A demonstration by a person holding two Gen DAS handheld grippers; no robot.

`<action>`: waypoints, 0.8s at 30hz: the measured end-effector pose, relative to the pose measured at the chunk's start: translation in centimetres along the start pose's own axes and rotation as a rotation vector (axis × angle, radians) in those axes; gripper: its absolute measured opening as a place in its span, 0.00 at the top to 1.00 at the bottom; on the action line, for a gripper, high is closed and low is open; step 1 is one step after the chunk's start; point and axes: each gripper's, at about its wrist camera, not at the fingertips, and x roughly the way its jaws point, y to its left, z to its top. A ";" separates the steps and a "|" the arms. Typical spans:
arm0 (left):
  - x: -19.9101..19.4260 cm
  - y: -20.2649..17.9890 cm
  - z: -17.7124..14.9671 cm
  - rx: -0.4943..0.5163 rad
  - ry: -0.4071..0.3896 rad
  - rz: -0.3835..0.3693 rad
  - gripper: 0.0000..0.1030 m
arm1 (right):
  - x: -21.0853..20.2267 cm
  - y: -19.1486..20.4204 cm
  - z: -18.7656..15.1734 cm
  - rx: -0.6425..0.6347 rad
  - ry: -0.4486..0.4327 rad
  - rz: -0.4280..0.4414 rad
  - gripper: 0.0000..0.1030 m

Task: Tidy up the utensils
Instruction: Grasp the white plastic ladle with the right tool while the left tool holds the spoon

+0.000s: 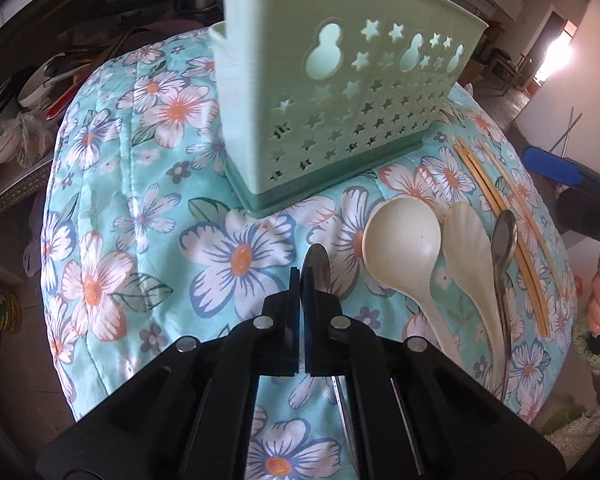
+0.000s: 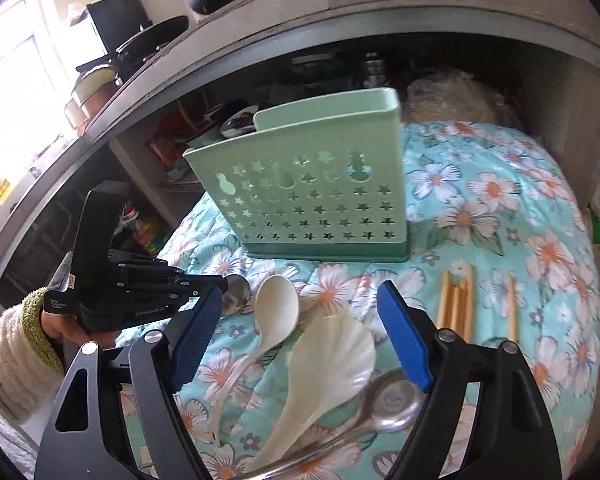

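The left gripper [image 1: 303,276] has its fingers clamped edge-on around a steel spoon [image 1: 317,270] – a thin grip that could twist or slip short of the green caddy [image 1: 340,120] ahead – while the right gripper [image 2: 300,332], fingers apart, hovers over the shell spoon [image 2: 324,368].

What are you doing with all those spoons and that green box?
A person is tidying utensils with a gripper in each hand. The left gripper is shut on a metal spoon. The right gripper is open above the shell-shaped spoon and another metal spoon. A white spoon and chopsticks lie on the flowery cloth. No utensils show in the green holder.
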 end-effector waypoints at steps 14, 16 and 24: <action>-3.9 4.7 -4.5 -0.227 -0.115 0.022 0.99 | 11.5 -0.5 2.5 -0.165 0.334 0.089 0.61; -4.2 5.3 -4.7 -0.235 -0.124 0.023 0.99 | 11.8 -0.8 2.6 -0.151 0.346 0.095 0.68; -5.5 5.8 -5.7 -0.241 -0.158 0.032 0.99 | 10.4 -0.7 2.7 -0.155 0.353 0.063 0.95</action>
